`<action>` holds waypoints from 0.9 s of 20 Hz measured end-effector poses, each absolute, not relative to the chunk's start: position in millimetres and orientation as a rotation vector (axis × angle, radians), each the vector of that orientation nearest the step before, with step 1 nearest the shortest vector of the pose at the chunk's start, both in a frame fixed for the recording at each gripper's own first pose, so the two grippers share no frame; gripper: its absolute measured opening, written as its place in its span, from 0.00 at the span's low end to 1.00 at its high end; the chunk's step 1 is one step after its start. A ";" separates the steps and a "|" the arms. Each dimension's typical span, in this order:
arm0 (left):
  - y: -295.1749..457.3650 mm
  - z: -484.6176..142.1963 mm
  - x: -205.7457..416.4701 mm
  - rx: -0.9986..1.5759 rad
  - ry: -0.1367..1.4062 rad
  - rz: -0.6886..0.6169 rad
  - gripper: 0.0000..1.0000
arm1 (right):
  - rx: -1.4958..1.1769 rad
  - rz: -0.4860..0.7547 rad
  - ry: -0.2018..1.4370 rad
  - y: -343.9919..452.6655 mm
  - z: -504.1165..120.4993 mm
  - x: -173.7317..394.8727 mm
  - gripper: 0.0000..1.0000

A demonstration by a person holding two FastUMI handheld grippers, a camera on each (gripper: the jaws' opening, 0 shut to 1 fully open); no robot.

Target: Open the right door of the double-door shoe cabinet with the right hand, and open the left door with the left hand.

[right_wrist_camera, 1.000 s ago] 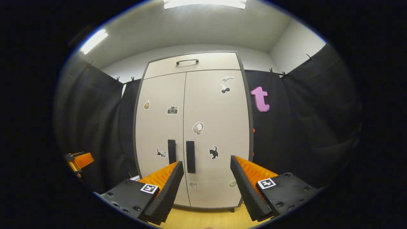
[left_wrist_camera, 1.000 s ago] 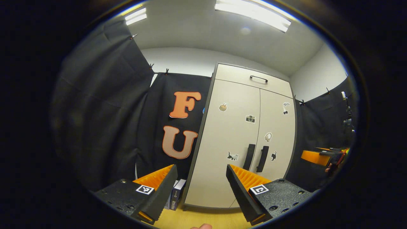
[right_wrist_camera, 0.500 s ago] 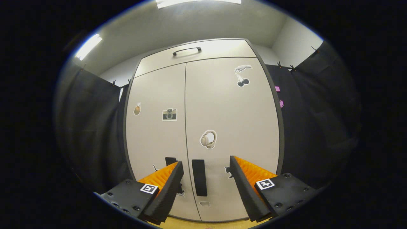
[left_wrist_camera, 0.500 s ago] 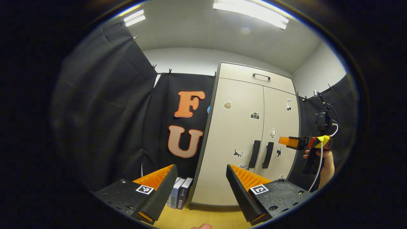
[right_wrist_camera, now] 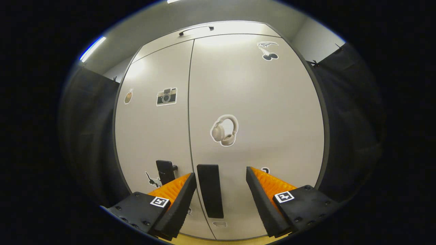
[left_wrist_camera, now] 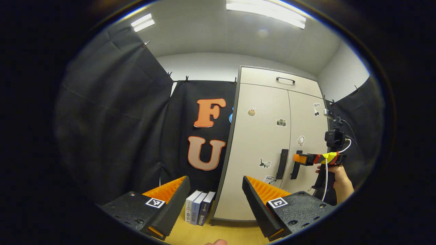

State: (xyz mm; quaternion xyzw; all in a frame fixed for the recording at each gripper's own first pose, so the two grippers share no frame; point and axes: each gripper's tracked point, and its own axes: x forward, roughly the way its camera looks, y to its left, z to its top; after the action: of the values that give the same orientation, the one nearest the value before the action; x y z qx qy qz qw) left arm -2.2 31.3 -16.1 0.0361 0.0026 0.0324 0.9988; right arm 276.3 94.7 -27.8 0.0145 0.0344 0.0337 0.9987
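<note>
Left gripper view: my left gripper (left_wrist_camera: 216,200), fingers wide apart and empty, faces the shoe cabinet (left_wrist_camera: 265,149) right of centre, doors shut.

Right gripper view: my right gripper (right_wrist_camera: 219,200), fingers spread and empty, frames the right door's handle (right_wrist_camera: 210,190), lower centre. I judge it rigid; grip mid-bar.

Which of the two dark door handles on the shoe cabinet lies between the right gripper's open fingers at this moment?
The right door's handle, just right of the centre seam, stands between the right gripper's fingers; the left door's handle sits outside them.
</note>
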 end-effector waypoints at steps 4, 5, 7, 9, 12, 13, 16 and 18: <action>32.2 -17.6 -0.7 0.067 0.002 0.076 0.94 | 0.014 0.030 0.113 88.6 -46.3 286.2 0.89; 32.2 -17.9 -0.4 0.064 0.001 0.077 0.94 | 0.004 0.028 0.084 89.4 -42.0 288.1 0.98; 32.9 -18.7 -0.2 0.062 0.000 0.080 0.94 | -0.043 0.023 0.070 91.3 -42.9 286.9 0.94; 32.9 -19.3 0.0 0.061 0.002 0.079 0.94 | -0.082 0.026 0.059 95.7 -45.2 287.0 0.93; 33.7 -18.9 -0.9 0.062 0.002 0.079 0.94 | -0.101 0.041 0.054 102.5 -47.4 282.2 0.81; 34.4 -19.4 -0.8 0.062 0.004 0.082 0.94 | -0.085 0.059 0.060 109.9 -50.6 285.5 0.68; 37.0 -20.0 -1.7 0.053 0.008 0.091 0.94 | -0.047 0.071 0.086 112.3 -53.7 283.0 0.42; 40.3 -19.6 -3.7 0.041 0.010 0.095 0.94 | -0.004 0.083 0.109 113.7 -55.3 285.9 0.31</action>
State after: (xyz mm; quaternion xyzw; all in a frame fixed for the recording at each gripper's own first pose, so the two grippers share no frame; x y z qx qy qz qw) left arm -3.7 40.3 -19.6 0.0206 0.0050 0.0476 0.9986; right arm 285.9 113.7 -55.3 -0.0022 0.0546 0.0413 0.9977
